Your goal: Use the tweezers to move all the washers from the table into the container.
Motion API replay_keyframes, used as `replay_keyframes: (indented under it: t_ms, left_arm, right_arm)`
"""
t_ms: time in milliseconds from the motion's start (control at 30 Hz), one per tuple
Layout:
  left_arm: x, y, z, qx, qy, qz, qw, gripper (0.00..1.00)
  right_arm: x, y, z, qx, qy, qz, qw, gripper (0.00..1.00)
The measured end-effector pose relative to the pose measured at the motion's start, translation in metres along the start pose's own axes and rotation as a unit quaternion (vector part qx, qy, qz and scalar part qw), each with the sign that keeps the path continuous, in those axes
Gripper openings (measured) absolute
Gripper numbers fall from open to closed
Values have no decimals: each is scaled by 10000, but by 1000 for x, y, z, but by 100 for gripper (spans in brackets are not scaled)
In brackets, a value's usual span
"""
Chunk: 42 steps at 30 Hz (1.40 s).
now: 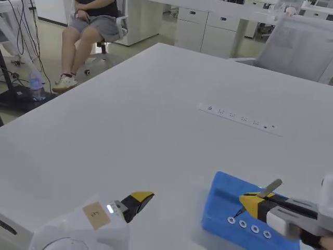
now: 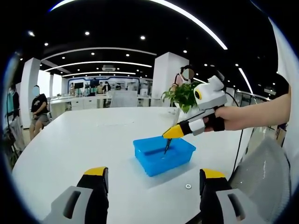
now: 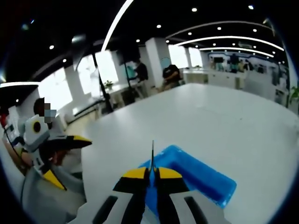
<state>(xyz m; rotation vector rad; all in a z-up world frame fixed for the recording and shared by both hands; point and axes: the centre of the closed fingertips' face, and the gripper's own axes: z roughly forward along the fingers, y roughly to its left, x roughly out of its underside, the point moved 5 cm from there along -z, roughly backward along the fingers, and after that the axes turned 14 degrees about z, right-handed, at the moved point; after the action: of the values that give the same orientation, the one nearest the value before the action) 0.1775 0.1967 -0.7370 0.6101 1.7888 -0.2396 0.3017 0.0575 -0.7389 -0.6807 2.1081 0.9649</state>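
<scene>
A wide white table [image 1: 130, 135] is stretching, smooth and matte, through an open office. Curved strip lights are running across the dark ceiling. A flat white power strip [image 1: 242, 119] is lying on the table well beyond both grippers. A person [image 1: 88, 23] is sitting on a chair past the far edge, and a leafy green plant [image 2: 180, 95] is standing behind the right gripper [image 1: 250, 200].

The container [image 1: 216, 208] is a shallow blue plastic tray, rectangular with rounded corners. It is sitting directly under the right gripper and just ahead of the left gripper [image 2: 156, 173]. The right gripper's yellow-tipped jaws are pressing together on the tweezers [image 1: 271, 186], a thin metal pair slanting down with the tip dipping inside the container's walls. Four small metal washers [image 1: 243, 224] are lying in a row just below that gripper, against the blue; whether they are inside the tray I cannot tell. A single washer [image 2: 188, 186] is lying on the bare table just outside the container, near the left gripper's right-hand jaw. The left gripper's jaws are standing wide apart, holding nothing.
</scene>
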Motion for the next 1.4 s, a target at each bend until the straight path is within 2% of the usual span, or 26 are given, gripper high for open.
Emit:
replay_keyframes:
  t_ms: [267,467,600,733,800,933,1233,1400]
  left_arm:
    - [-1,0,0,3,-44,-28,10000,81]
    - [-1,-1,0,27,-44,-29,10000,80]
    - [0,0,0,28,-34,-31,10000,80]
    - [-1,-1,0,38,-50,-41,10000,79]
    - [-1,-1,0,33,-58,-47,10000,79]
    - [0,-1,0,34,-51,-43,10000,79]
    - [-1,-1,0,55,-56,-50,10000,79]
    - [0,-1,0,61,-45,-43,10000,79]
  right_arm:
    - [16,6,-11,-110,0,214,9997,4]
    - [36,11,-14,-115,160,322,9993,4]
    - [52,15,-14,-73,349,248,9991,4]
    - [68,16,-14,-38,631,-9,9980,4]
    - [73,19,-13,-68,672,-53,9977,4]
    - [78,22,-13,-90,759,-124,9970,4]
    - [86,18,-11,-129,828,-151,9964,4]
    - [91,20,-10,-157,904,-223,9955,4]
